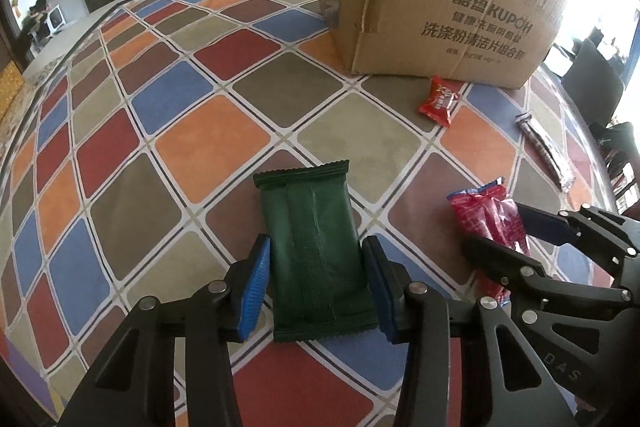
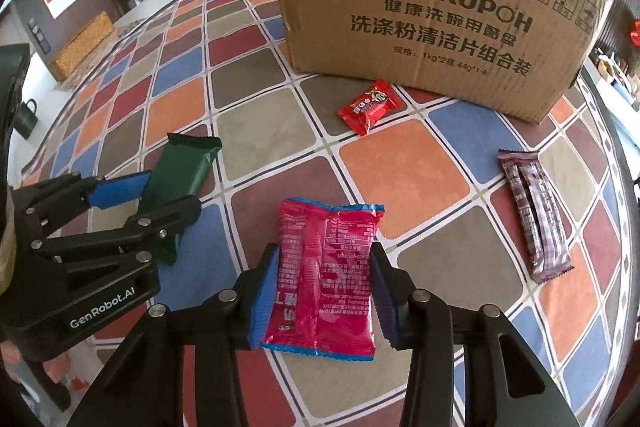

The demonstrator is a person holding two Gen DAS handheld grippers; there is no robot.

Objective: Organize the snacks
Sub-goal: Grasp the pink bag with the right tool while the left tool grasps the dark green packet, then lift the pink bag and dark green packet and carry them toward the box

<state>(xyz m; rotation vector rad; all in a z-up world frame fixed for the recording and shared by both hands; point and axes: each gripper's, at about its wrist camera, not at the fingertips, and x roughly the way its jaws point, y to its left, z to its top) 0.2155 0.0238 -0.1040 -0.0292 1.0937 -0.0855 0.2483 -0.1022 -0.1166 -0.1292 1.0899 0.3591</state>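
Right wrist: box (image 2: 424, 11) behind, candy (image 2: 370, 105) between

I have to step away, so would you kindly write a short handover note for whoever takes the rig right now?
Left gripper: jaws around the green packet, flat on the table; contact unclear.
Right gripper: jaws around the pink packet, likewise on the table.
Still loose: small red candy packet beside the cardboard box, purple bar to the right.
Done: nothing from this set visibly boxed.
Left: probably lift both packets into the box, then fetch the other two.
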